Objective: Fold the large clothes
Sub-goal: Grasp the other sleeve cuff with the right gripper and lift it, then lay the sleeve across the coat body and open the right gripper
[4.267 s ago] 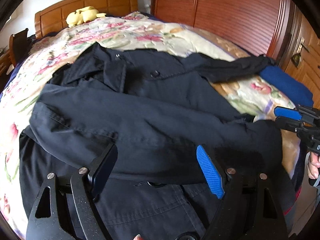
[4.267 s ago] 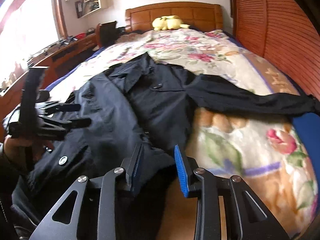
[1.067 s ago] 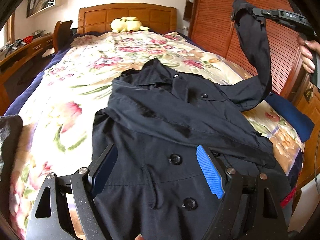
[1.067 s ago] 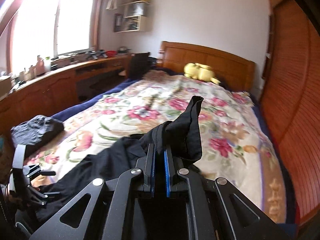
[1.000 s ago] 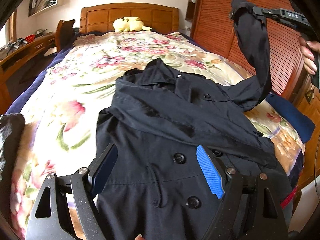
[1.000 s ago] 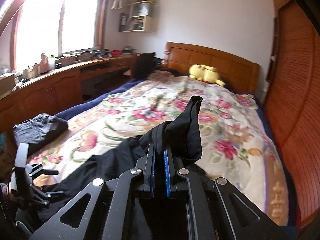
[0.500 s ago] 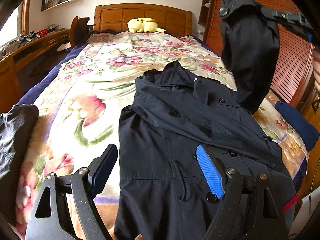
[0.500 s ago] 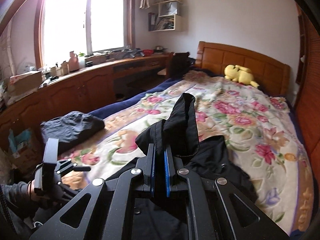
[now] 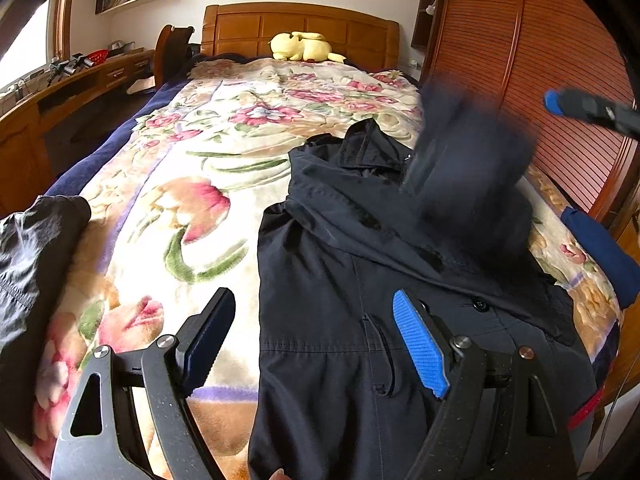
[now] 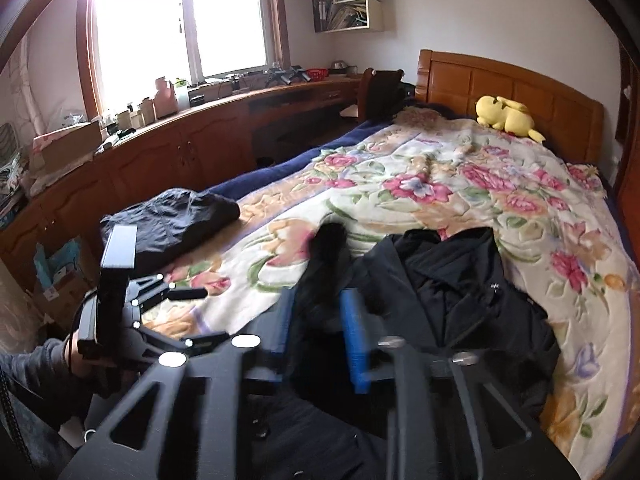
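A large black coat (image 9: 360, 280) lies buttons-up on the floral bedspread (image 9: 208, 152), collar toward the headboard. Its right sleeve (image 9: 468, 160) is blurred in mid-air above the chest, falling free. My right gripper (image 10: 316, 340) hangs over the coat (image 10: 460, 292) with jaws open; the sleeve end (image 10: 326, 264) drops between and beyond its fingers. It also shows at the right edge of the left wrist view (image 9: 560, 104). My left gripper (image 9: 312, 340) is open and empty above the coat's lower left edge.
A folded dark garment (image 9: 28, 256) lies at the bed's left corner, also in the right wrist view (image 10: 172, 220). A yellow plush toy (image 9: 304, 46) sits by the headboard. A wooden wardrobe (image 9: 540, 60) runs along the right, a desk (image 10: 180, 148) along the left.
My right gripper has opened and let go of the sleeve, which now falls onto the coat's chest. Both grippers swung further left; the left stayed open.
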`<state>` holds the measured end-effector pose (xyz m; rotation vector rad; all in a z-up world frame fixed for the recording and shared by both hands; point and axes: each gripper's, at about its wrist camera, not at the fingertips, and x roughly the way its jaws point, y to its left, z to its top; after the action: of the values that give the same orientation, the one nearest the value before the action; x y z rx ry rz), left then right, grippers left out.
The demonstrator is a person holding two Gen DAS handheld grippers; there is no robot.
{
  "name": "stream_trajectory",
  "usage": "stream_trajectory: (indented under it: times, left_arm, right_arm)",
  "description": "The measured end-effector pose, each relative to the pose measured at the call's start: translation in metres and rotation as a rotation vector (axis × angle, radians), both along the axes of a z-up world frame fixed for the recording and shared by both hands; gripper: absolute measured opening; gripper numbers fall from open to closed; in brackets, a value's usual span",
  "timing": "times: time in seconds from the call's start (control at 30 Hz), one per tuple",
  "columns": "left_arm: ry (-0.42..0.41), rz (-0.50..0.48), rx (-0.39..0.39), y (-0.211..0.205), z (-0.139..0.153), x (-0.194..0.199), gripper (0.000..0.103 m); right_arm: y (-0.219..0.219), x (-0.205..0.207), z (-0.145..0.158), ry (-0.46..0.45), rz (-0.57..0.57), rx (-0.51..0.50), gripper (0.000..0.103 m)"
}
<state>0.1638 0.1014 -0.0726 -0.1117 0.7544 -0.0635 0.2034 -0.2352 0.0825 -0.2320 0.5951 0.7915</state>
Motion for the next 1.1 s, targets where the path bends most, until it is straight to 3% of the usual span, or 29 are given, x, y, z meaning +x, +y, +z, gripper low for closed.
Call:
stream_trajectory:
  times: [0.43,0.7,0.87,0.97,1.03,1.1]
  left_arm:
    - [0.046,-0.031,0.017,-0.015,-0.013,0.021,0.082]
    - [0.082,-0.068,0.026,-0.026,-0.025,0.015,0.080]
    - [0.075,-0.103,-0.003,-0.032,-0.021,0.004,0.057]
    - [0.083,-0.130,-0.011,-0.037,-0.021,0.006,0.038]
    - [0.090,-0.131,-0.003,-0.041,-0.022,0.008,0.017]
    - [0.088,-0.139,0.010,-0.043,-0.021,0.007,0.006]
  right_arm:
    - [-0.032,0.028,-0.053,0.048,-0.162,-0.086,0.043]
    - [-0.027,0.033,-0.074,0.109,-0.220,-0.095,0.043]
    - [-0.028,0.034,-0.095,0.154,-0.259,-0.064,0.043]
    - [-0.032,0.031,-0.109,0.188,-0.290,-0.050,0.043]
    - [-0.033,0.031,-0.117,0.207,-0.306,-0.046,0.043]
    - [-0.034,0.034,-0.123,0.223,-0.317,-0.045,0.043]
